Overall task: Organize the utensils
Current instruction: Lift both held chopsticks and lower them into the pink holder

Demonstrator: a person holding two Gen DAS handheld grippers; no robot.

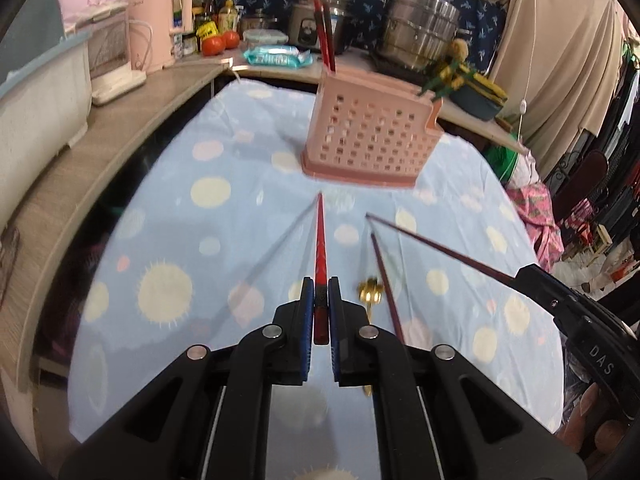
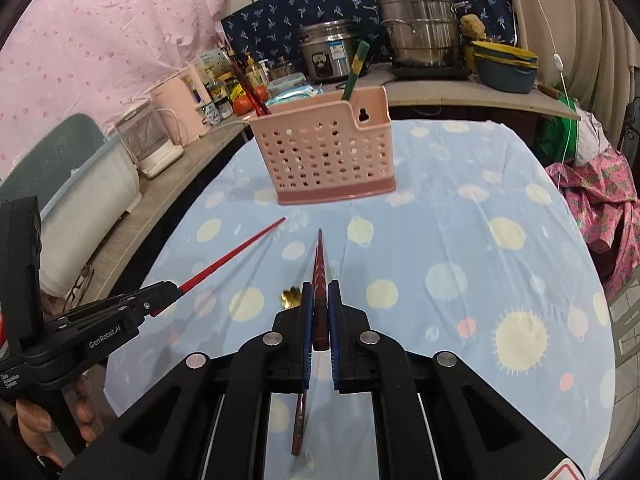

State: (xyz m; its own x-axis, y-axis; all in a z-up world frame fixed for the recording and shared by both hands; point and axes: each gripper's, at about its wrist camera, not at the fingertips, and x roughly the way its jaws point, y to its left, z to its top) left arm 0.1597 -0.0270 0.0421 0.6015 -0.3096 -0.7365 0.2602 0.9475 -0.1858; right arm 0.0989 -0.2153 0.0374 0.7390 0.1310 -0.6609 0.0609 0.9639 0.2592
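Observation:
A pink perforated utensil basket (image 1: pixel 370 136) stands on the blue spotted tablecloth; it also shows in the right wrist view (image 2: pixel 326 152). Red chopsticks (image 1: pixel 325 36) stand in its left end, and a green-handled utensil (image 2: pixel 356 68) in its right end. My left gripper (image 1: pixel 321 300) is shut on a red chopstick (image 1: pixel 320 240) held above the cloth. My right gripper (image 2: pixel 320 304) is shut on a dark red chopstick (image 2: pixel 319 264). Another dark chopstick (image 1: pixel 386 280) and a gold spoon (image 1: pixel 370 292) lie on the cloth between the grippers.
A wooden counter (image 1: pixel 120 128) runs along the left and back with a pink kettle (image 1: pixel 154 32), tomatoes (image 1: pixel 218 42), a rice cooker (image 2: pixel 330 50) and steel pots (image 2: pixel 418 28). Pink cloth (image 2: pixel 600 200) lies at the right.

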